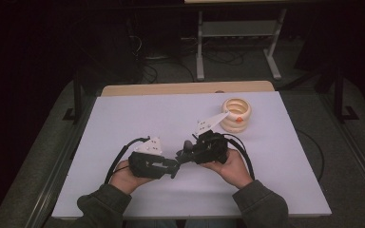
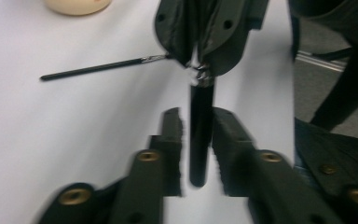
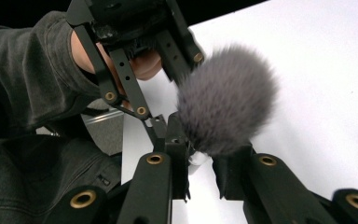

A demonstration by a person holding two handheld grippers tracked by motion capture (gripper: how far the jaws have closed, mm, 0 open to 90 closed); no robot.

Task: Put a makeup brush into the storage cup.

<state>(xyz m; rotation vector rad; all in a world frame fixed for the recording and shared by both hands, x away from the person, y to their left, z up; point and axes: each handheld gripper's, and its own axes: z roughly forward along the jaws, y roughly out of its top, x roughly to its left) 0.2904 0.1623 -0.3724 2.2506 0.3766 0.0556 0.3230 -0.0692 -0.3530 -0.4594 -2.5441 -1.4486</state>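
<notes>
Nearest, low in the high view: two grey sleeves (image 1: 102,202) and both hands coming in over the near edge of the white table (image 1: 138,114). Left gripper (image 1: 175,167) and right gripper (image 1: 182,153) meet tip to tip at the table's middle, slightly toward the near side.

Between them a makeup brush (image 2: 200,135). Long axis runs from one gripper straight to the other. Black handle lies between the left gripper's jaws, which stand narrowly parted beside it; whether they touch it, cannot tell. Right gripper clamped at the metal ferrule, just under the head. Fluffy grey bristles (image 3: 226,100) point toward the right gripper's camera.

A second, thin black brush (image 2: 105,67) lies flat on the table beyond, well apart.

Cream ringed holder (image 1: 235,114) stands far right, near the back edge. Bare tabletop left and near the front.
</notes>
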